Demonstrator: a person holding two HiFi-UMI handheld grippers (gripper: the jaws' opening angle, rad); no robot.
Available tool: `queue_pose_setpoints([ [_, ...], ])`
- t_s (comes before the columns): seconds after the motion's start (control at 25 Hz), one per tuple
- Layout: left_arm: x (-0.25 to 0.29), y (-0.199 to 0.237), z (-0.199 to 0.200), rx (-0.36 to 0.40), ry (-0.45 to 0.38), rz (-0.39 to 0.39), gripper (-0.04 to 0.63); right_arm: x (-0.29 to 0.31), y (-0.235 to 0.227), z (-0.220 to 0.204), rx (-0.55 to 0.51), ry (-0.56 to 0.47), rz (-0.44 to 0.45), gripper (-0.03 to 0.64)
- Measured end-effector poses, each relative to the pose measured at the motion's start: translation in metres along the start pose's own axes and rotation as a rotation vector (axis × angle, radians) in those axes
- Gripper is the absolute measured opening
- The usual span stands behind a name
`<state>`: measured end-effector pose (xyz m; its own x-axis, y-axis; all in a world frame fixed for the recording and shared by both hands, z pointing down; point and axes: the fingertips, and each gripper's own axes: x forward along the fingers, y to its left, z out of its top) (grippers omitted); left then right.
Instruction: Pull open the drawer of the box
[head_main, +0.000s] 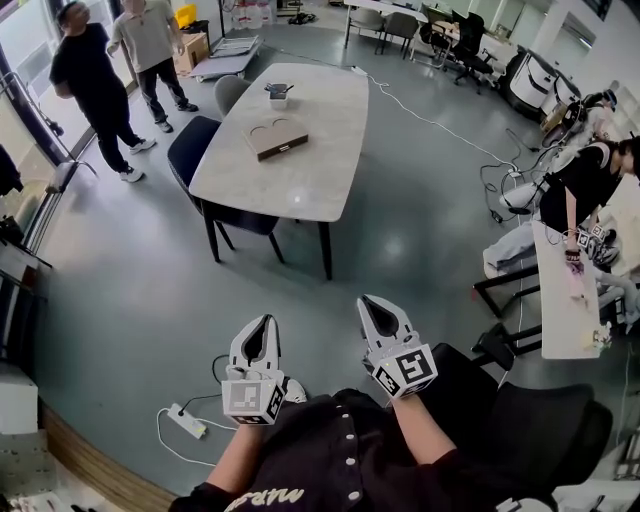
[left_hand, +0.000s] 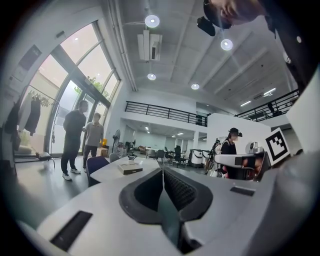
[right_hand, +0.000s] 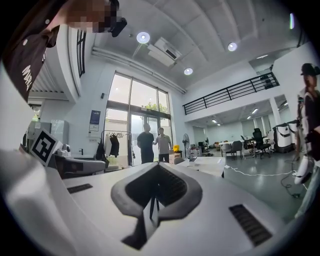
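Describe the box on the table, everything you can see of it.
The box is flat, brown and wood-looking. It lies askew on the pale table, toward the table's far half. Its top shows two round outlines. The side toward the head camera carries a pale strip, probably the pull of the drawer, which looks shut. Only the table touches the box. Finer detail is too small to tell.

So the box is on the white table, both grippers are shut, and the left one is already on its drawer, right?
Not quite. The left gripper is shut on nothing, far from the box on the table; the head view shows it. The right gripper is shut too.
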<state>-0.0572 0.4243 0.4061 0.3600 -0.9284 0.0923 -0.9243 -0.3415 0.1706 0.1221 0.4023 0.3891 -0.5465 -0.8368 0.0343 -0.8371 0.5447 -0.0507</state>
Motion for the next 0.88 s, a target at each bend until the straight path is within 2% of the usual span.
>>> queue_pose_setpoints([
  [0.4,0.003,0.030,0.012,0.002,-0.009,-0.034,0.018,0.025,0.018,0.004,0.012,-0.031,-0.030,-0.003],
  [0.88,0.058,0.062,0.008,-0.005,0.011,-0.018,0.018,0.083,-0.017,-0.005,0.058,-0.027,-0.046,-0.003],
])
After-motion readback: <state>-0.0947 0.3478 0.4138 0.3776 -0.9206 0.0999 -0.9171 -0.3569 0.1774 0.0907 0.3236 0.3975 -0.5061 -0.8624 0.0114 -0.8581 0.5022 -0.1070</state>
